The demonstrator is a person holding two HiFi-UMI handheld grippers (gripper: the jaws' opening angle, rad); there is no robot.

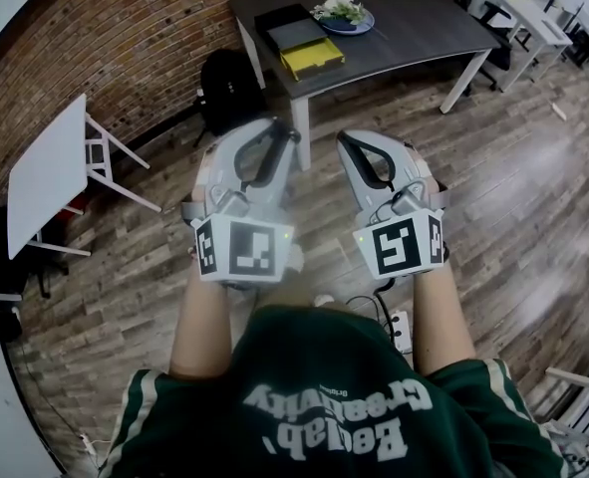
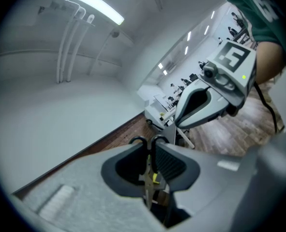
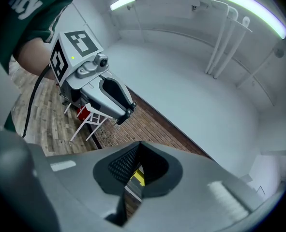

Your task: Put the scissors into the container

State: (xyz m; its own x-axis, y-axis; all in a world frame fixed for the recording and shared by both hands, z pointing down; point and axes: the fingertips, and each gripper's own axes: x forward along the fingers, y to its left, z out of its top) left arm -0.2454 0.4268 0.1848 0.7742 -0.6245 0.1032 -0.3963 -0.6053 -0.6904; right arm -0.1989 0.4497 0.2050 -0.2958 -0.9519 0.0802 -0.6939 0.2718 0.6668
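In the left gripper view, scissors [image 2: 148,183] sit between the jaws of my left gripper [image 2: 148,146], which is shut on them. Their black handle loops stick out past the tips and the pale blades point back toward the camera. In the head view the left gripper [image 1: 282,132] is held level in front of the person, pointing at the dark table [image 1: 414,28]. A yellow container [image 1: 312,58] lies on that table's near left corner, well ahead of both grippers. My right gripper [image 1: 346,139] [image 3: 139,146] is beside the left one, its tips together with nothing in them.
On the table, a black box [image 1: 279,18] and a grey tray [image 1: 296,34] lie behind the container, and a plate with flowers [image 1: 342,13] stands further back. A black backpack [image 1: 229,88] leans by the table leg. A white folding table [image 1: 50,172] stands at the left.
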